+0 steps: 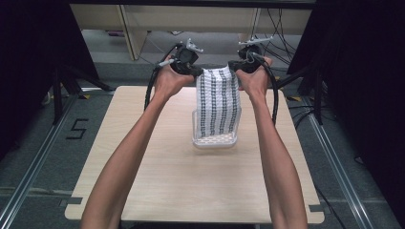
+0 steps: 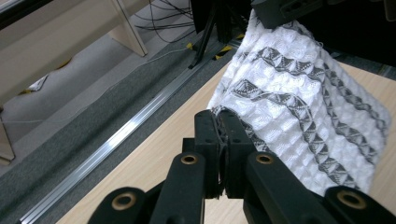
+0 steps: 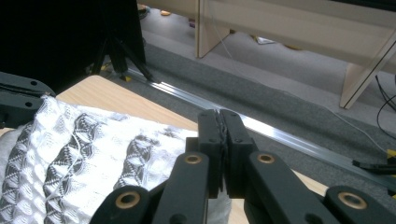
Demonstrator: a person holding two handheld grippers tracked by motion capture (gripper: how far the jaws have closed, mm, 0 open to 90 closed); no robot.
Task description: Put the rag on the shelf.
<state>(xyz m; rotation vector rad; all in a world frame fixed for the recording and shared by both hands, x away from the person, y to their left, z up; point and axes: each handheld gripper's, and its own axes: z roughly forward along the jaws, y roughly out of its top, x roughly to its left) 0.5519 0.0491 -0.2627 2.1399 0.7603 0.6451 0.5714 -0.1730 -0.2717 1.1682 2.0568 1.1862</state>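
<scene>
white patterned towel (image 1: 218,102) hides most of clear basket (image 1: 215,140).

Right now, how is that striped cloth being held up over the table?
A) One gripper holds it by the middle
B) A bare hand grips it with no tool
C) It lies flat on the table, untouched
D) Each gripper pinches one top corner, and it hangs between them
D: the left gripper and the right gripper are each shut on a top corner of the cloth, which hangs down into the clear basket.
</scene>
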